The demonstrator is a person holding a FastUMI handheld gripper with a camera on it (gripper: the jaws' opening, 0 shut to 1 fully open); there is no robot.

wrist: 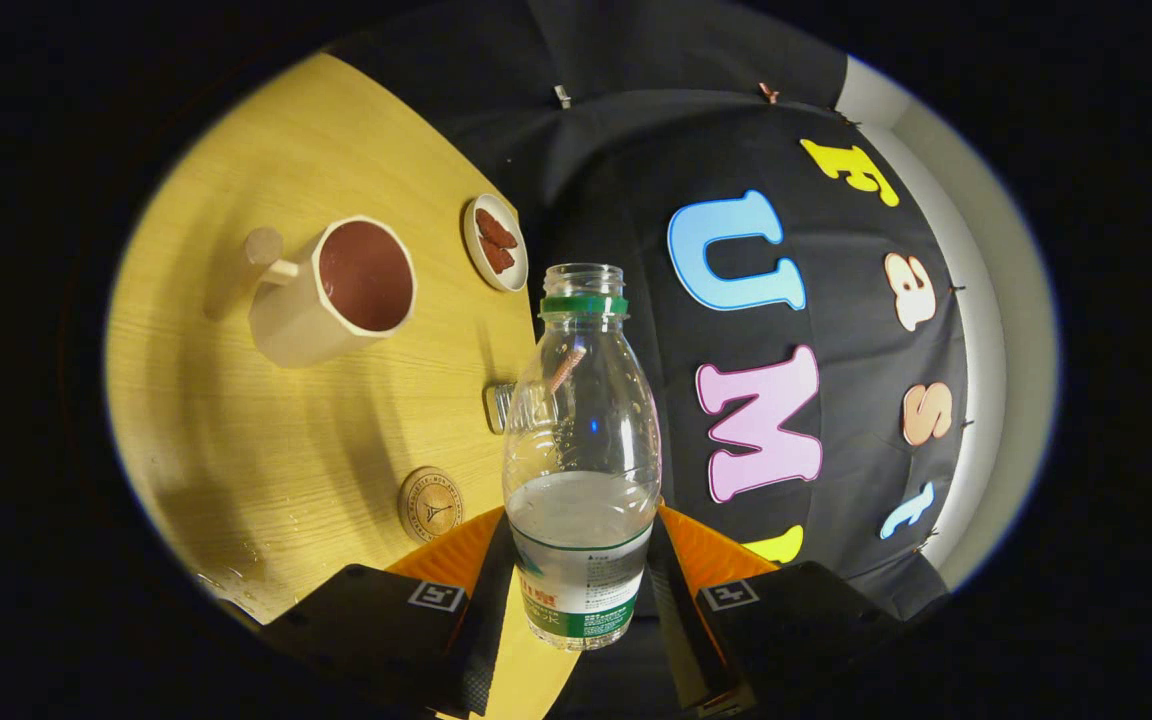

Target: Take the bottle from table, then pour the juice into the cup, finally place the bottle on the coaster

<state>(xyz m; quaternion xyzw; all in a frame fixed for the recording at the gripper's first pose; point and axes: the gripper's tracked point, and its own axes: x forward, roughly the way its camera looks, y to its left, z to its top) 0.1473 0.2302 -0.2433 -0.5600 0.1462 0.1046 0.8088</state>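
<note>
The bottle (581, 450) hides part of a small metal object (498, 406), unidentifiable.

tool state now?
Tool: shut on the bottle, both fingers pressing its lower body, uncapped, lifted off the table.

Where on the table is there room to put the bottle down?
The tool holds the bottle. Bare wood lies between the cup and the round coaster. It is crowded along the table's edge, where the small dish, a metal clip and the coaster sit.
</note>
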